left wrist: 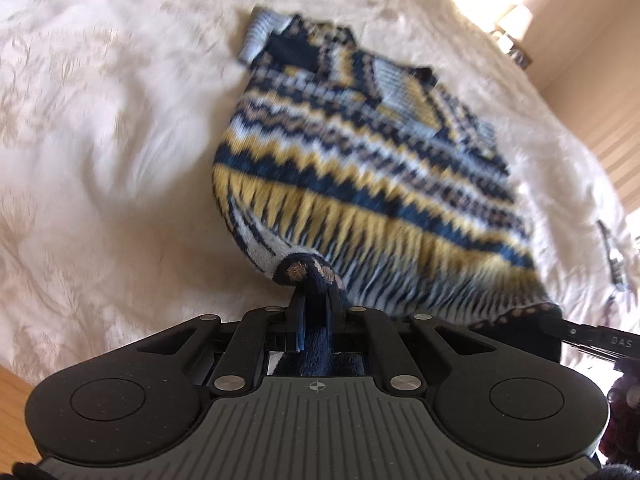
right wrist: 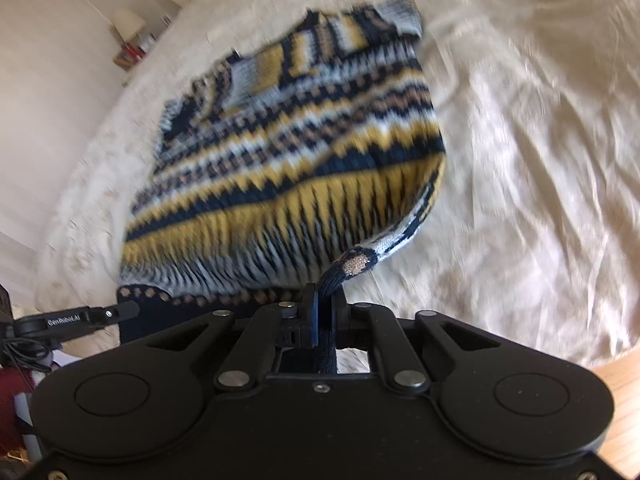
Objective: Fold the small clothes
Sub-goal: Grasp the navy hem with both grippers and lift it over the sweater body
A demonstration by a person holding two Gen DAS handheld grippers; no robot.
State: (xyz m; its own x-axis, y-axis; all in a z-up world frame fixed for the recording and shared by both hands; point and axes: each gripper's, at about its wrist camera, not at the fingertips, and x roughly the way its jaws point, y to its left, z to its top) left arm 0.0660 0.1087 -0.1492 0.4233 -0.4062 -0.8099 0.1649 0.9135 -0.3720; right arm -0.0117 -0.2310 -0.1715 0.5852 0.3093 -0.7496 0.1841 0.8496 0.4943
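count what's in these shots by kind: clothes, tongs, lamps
clothes: 1, the sweater on the bed cover
tongs: 2, left tongs and right tongs, each shut on a hem corner
lamps: 1, the lamp by the wall
total: 4

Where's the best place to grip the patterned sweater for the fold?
The two bottom hem corners, approached from the hem side. The sweater lies lengthwise away from both cameras, hem nearest. Left gripper and right gripper are each shut on a corner, probably right.

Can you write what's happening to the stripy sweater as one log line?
left gripper: shut on sweater hem | right gripper: shut on sweater hem | sweater: near edge lifted, rest on bedspread
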